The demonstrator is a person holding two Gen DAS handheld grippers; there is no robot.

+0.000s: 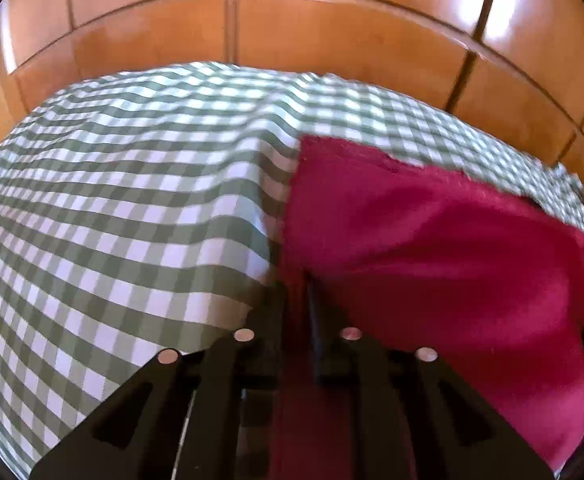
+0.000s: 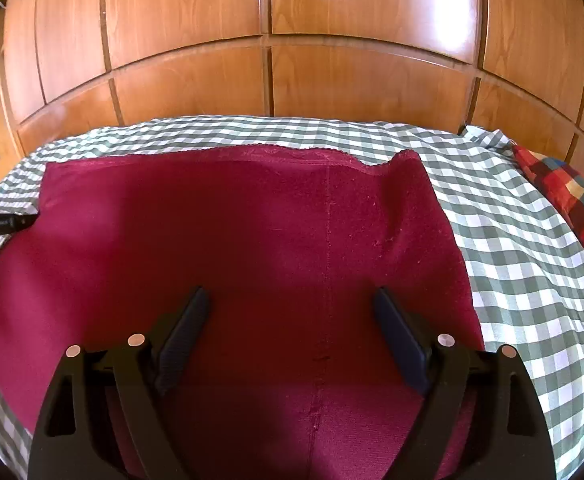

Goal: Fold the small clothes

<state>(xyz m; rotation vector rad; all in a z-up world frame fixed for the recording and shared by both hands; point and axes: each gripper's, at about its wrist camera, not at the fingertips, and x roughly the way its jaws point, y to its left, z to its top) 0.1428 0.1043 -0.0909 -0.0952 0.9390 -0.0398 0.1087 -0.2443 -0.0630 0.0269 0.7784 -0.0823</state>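
flatly spread fuzzy maroon cloth w/ centre seam, gingham sheet.

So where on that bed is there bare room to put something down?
Bare checked sheet lies left of the red garment, with a narrower strip between it and the plaid cushion. The middle is covered by the garment.

Bright daylight glares off the wood panels, the left wrist view is motion-blurred, the right sharp, both bowed and dark-cornered by fisheye distortion.
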